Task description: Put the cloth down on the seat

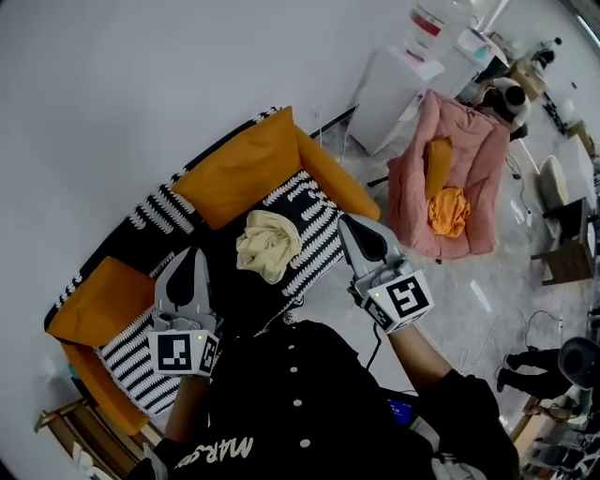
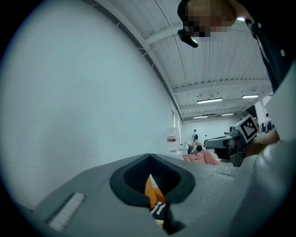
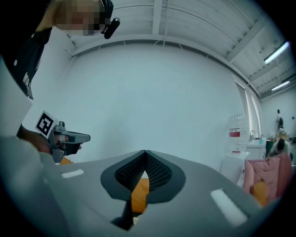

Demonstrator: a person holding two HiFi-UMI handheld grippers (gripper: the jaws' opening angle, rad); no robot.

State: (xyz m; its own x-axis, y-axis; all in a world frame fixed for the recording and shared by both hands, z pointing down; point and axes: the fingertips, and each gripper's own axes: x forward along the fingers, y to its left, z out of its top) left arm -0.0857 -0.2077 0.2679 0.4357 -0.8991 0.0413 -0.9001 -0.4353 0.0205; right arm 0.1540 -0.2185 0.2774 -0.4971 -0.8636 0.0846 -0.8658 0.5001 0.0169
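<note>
Pale cloth crumpled on striped seat, frame centre. Both closed, empty: left gripper lower left, right gripper right of cloth.

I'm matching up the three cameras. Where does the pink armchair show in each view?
Head view: the pink armchair is at upper right.
Left gripper view: it is small, right of centre and just below mid-height.
Right gripper view: it is at the far right edge, low.
Shared landmark: the water bottle with a red label, which is near the armchair in all three views.

Left gripper jaws together, white wall — right gripper beyond
</note>
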